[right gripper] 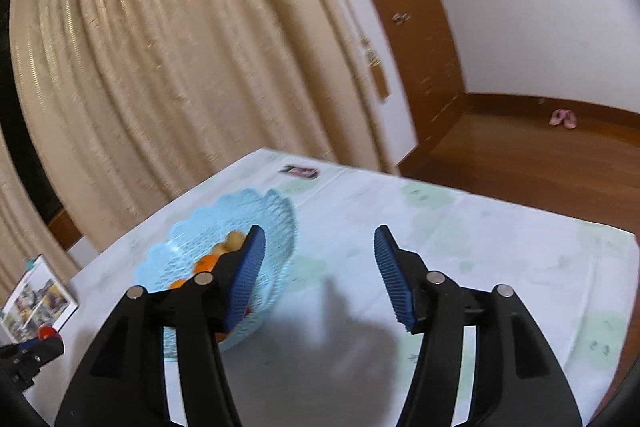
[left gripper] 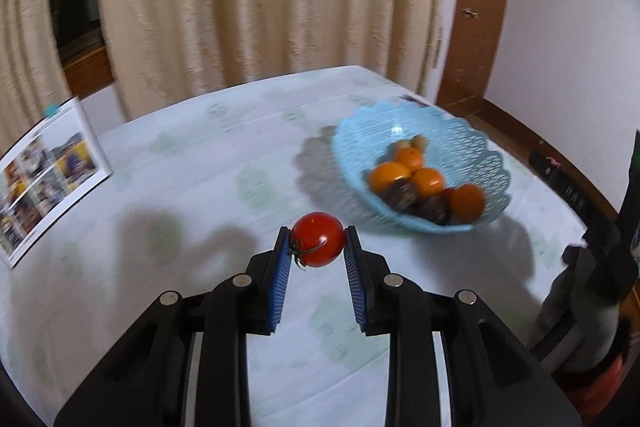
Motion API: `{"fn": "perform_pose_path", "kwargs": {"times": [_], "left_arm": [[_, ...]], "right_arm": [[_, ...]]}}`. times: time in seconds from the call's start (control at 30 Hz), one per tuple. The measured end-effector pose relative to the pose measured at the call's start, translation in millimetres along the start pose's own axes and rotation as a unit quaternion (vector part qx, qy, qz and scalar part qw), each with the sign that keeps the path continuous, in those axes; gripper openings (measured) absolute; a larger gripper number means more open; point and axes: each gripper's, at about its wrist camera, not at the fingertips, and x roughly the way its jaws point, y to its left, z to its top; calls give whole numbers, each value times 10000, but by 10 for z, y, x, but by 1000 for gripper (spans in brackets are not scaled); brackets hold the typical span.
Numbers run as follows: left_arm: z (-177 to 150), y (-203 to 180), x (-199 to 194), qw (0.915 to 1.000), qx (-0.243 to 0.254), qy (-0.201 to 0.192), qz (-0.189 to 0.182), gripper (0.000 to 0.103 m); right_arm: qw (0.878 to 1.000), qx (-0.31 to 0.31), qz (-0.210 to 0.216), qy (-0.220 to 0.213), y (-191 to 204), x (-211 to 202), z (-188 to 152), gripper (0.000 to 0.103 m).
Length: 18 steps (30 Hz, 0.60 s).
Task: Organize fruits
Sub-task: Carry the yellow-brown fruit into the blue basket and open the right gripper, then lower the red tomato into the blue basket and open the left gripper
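My left gripper [left gripper: 317, 241] is shut on a red tomato [left gripper: 319, 239] with a green stem and holds it above the table. A light blue lattice basket [left gripper: 472, 135] stands ahead and to the right of it, holding several oranges [left gripper: 390, 175] and dark fruits [left gripper: 402, 197]. In the right wrist view my right gripper [right gripper: 320, 247] is open and empty above the table, with the basket [right gripper: 192, 239] just left of its left finger. The left gripper with the tomato [right gripper: 47, 331] shows at the far left there.
A pale patterned tablecloth [left gripper: 200, 167] covers the table. An open picture booklet [left gripper: 44, 175] stands at the left edge. A small dark card [right gripper: 299, 171] lies at the far edge. Curtains hang behind; wooden floor lies beyond the right edge.
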Motion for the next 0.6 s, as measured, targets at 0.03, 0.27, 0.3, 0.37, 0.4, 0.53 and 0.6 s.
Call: {"fn": "perform_pose_path", "kwargs": {"times": [0.03, 0.27, 0.3, 0.37, 0.4, 0.53, 0.6], "left_arm": [[33, -39, 36, 10000, 22, 8, -62, 27], [288, -477, 385, 9972, 275, 88, -689, 27], [321, -529, 438, 9967, 294, 114, -751, 27], [393, -659, 567, 9951, 354, 188, -900, 27], [418, -710, 617, 9946, 380, 217, -940, 27], [471, -895, 765, 9927, 497, 293, -1056, 27], [492, -980, 836, 9919, 550, 320, -1098, 27]], "right_arm": [[10000, 11, -41, -44, -19, -13, 3, 59], [9998, 12, -165, -107, -30, -41, -23, 64], [9998, 56, -178, -84, -49, -33, -27, 64], [9997, 120, -197, -50, -67, -19, -23, 64], [9997, 153, -209, -36, -79, -11, -26, 64], [9997, 164, -201, -22, -81, -6, -16, 65], [9997, 161, -195, -16, -78, -6, -17, 65]]}}
